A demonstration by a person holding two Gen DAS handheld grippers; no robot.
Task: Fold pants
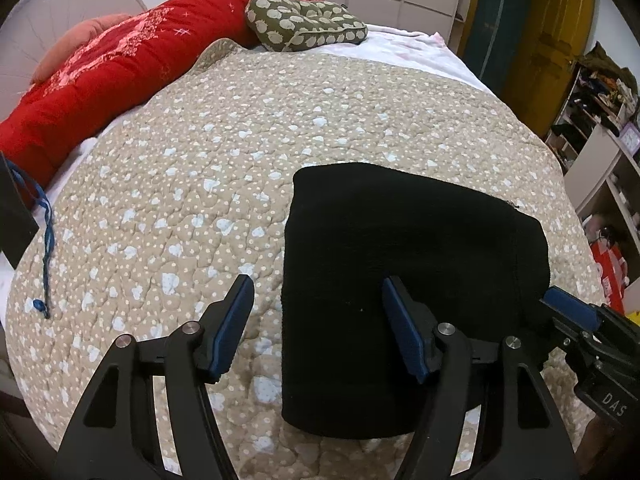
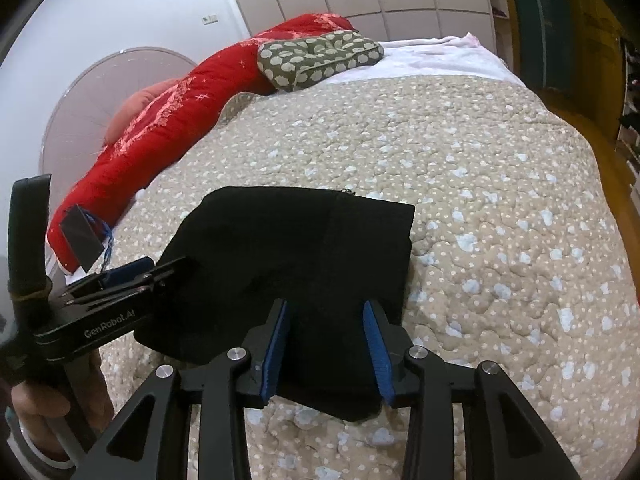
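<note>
The black pants [image 1: 400,264] lie folded into a compact rectangle on the beige quilt; they also show in the right wrist view [image 2: 296,264]. My left gripper [image 1: 318,300] is open, its jaws straddling the left edge of the pants, holding nothing. It shows from the side in the right wrist view [image 2: 132,272]. My right gripper [image 2: 326,320] is open over the near right corner of the pants, empty. It shows at the right edge of the pants in the left wrist view [image 1: 568,304].
The beige spotted quilt [image 1: 240,140] covers the bed. A red duvet [image 1: 120,72] and a green patterned cushion [image 1: 304,24] lie at the far side. A black tag with blue cord [image 1: 44,232] lies at the left. Shelves [image 1: 600,152] stand to the right.
</note>
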